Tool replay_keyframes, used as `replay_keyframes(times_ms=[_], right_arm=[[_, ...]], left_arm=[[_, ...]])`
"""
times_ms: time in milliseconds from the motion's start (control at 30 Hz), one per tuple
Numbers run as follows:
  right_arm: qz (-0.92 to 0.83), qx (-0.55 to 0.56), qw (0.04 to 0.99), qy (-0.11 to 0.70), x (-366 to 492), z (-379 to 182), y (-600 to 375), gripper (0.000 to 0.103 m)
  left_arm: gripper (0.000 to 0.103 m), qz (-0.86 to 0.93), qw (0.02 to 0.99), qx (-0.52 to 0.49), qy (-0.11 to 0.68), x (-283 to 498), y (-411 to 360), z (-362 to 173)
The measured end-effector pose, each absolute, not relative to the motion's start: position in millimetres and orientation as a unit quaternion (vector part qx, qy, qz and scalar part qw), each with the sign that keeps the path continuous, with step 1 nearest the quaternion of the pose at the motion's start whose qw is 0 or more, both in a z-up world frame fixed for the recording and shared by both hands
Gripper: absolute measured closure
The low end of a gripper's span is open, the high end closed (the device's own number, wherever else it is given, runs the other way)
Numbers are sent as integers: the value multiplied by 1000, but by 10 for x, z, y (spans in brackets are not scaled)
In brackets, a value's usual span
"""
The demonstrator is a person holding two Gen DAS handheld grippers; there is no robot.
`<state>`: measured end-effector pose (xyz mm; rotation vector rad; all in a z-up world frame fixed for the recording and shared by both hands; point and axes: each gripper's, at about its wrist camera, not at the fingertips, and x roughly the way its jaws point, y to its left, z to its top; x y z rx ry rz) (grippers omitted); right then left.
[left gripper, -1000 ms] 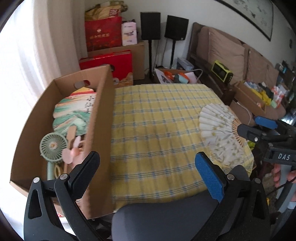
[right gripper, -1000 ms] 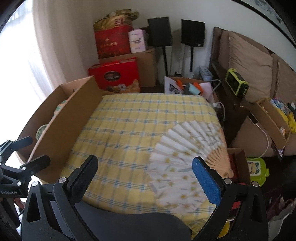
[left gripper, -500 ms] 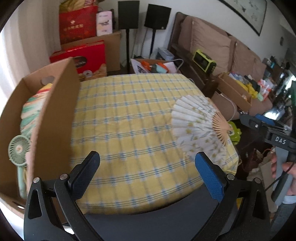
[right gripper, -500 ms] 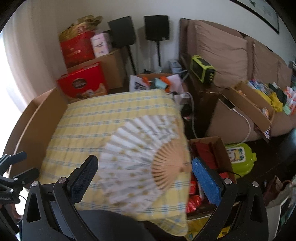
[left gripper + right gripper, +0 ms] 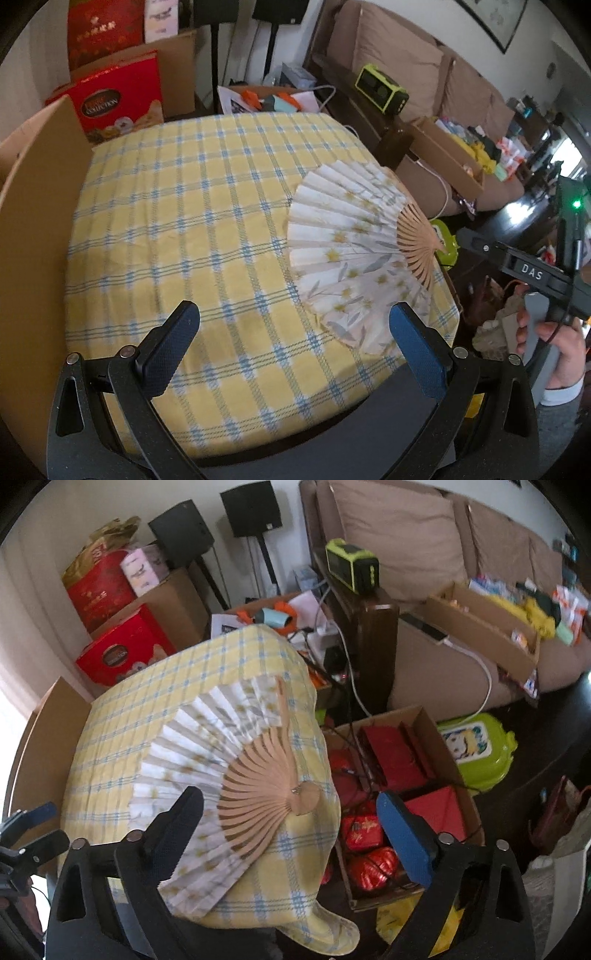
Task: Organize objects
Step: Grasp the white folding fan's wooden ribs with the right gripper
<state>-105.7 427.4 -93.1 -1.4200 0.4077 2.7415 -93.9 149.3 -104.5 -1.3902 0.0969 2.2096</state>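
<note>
An unfolded white paper fan (image 5: 347, 240) with wooden ribs lies spread on the yellow checked tablecloth (image 5: 184, 221), near the table's right edge. Its wooden pivot (image 5: 304, 797) points off that edge. My right gripper (image 5: 290, 805) hovers just above the ribs and pivot; its jaws are closing, wide apart, and they grip nothing. My left gripper (image 5: 291, 321) stands open over the cloth at the near side, its blue pad (image 5: 413, 347) beside the fan's lower edge. The right gripper's body (image 5: 524, 273) shows at the right of the left wrist view, with a hand on it.
A tall cardboard box wall (image 5: 33, 206) lines the table's left side. Off the right edge, on the floor, stand an open carton of red packets (image 5: 402, 771) and a green plastic case (image 5: 480, 749). A sofa (image 5: 406, 535), red gift boxes (image 5: 118, 99) and speakers lie behind.
Both grippers swung right and down toward the fan. The box's contents left the left wrist view. The right wrist view rolled and now looks down on the fan's ribs, jaws slightly narrower.
</note>
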Motion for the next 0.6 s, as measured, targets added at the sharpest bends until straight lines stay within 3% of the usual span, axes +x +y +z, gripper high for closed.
replay_keyframes(times_ms=[200,500,533,600], right_arm=[[866,-466,1,181,-1161,-1152,4441,24],[844,-467,-20,262,-1211,-1419,4584,27],[841,-468,-20,269,-1226,-1449,4593,29],[836,-472,-21,278,-1251,-1492,4606,43]], left_arm=[[0,802,267,-533,29,-1024,1598,-1215],[0,790,274,-548,31,-1056,1714,-1367],[0,789,275,-548,30,-1059,1726,-1374],[0,787,278,-549,29,-1062,1741,-1384]])
